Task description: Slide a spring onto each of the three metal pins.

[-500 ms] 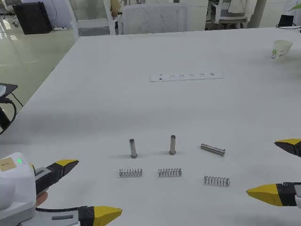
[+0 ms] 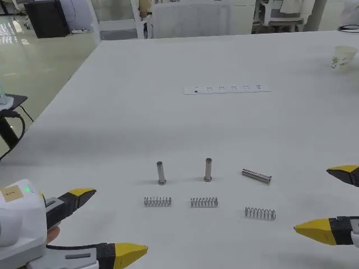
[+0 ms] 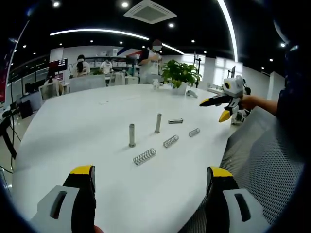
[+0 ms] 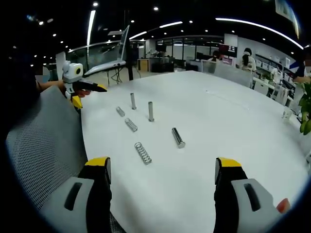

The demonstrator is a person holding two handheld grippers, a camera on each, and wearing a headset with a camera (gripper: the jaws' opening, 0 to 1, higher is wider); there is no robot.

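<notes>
Nothing on the tabletop (image 2: 168,112) moved since the earlier frame; the head camera just shifted a bit. Left tool (image 2: 115,221) and right tool (image 2: 314,199) are both released, jaws wide, nothing in them, hovering over the near edge at its left and right ends.

Left pin (image 2: 161,174) and middle pin (image 2: 208,170) stand upright; right pin (image 2: 256,176) lies on its side. The row runs along the near edge. Left spring (image 2: 157,202), middle spring (image 2: 203,202) and right spring (image 2: 259,213) lie flat, one between each pin and the near edge, none touching a pin.

No spring is on yet, so the step looks like the first pickup. To do it well:
- pinch a spring near one end, lightly so the coils don't crush
- keep the other end's bore free
- turn it vertical, line it up over the pin top, slide it down

Right pin probably needs standing up first, or holding with the other tool.

Versus earlier, power strip (image 2: 227,88) and paper cup (image 2: 343,57) toward the far edge sit slightly elsewhere in frame, camera motion only. Both tools keep about the same pose.
</notes>
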